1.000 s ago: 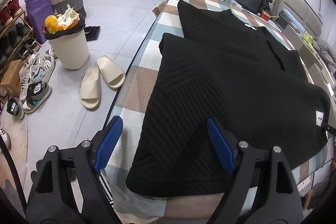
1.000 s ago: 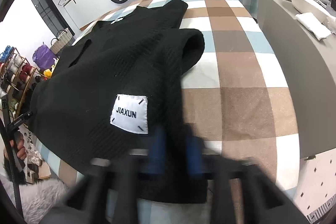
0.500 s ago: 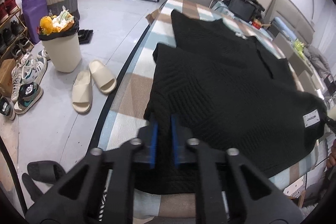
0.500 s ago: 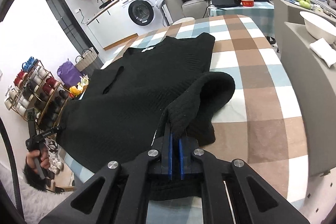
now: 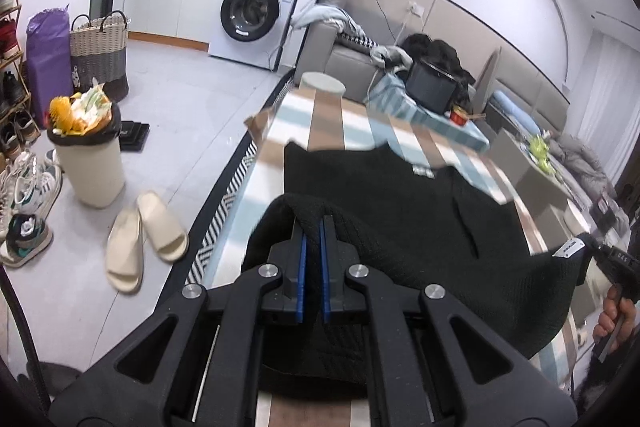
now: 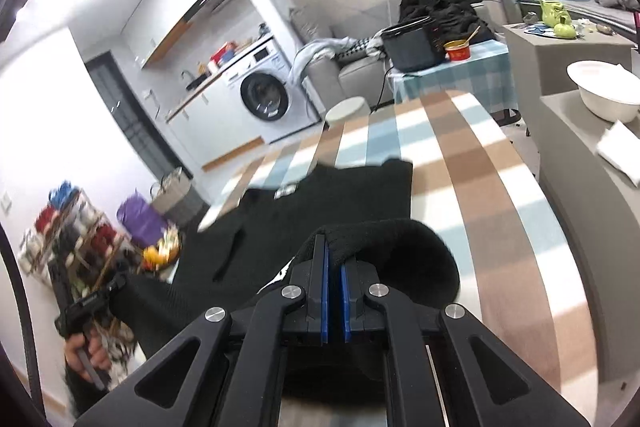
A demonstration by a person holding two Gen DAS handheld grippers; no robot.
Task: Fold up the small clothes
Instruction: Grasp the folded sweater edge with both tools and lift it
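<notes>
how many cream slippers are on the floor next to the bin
2. The cream slippers lie side by side on the grey floor, one nearer the camera, the other closer to the checked table, both just right of the bin. None look hidden.

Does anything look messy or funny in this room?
Yes. The bin by the slippers is stuffed so full that rubbish pokes out over its rim. Clothes are heaped on the sofa, not put away. The black top on the table is only half lifted, for folding.
</notes>
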